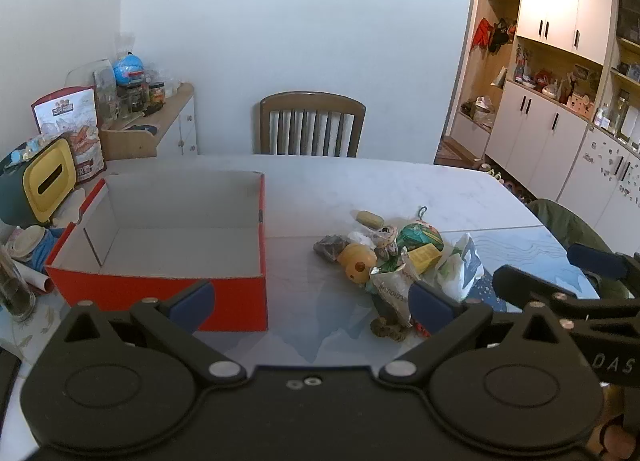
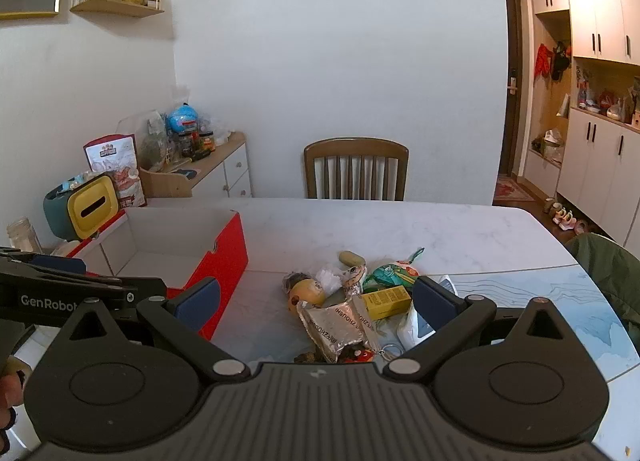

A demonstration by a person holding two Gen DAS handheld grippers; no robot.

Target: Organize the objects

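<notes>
The table [image 1: 320, 185] is seen under both tongs. A red box [image 1: 160, 289], empty, lies just ahead of the left tongs [image 1: 312, 305]; both are held level above the table, jaws spread wide, nothing gripped. A pile [image 2: 352, 301] of small objects lies between the fingers of the right tongs [image 2: 316, 303], beyond them.

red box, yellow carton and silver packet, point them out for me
red box [image 1: 160, 297], left wrist view, on its red front wall
yellow carton [image 2: 387, 301], right wrist view, on its top face
silver packet [image 2: 334, 327], right wrist view, on its printed middle
</notes>
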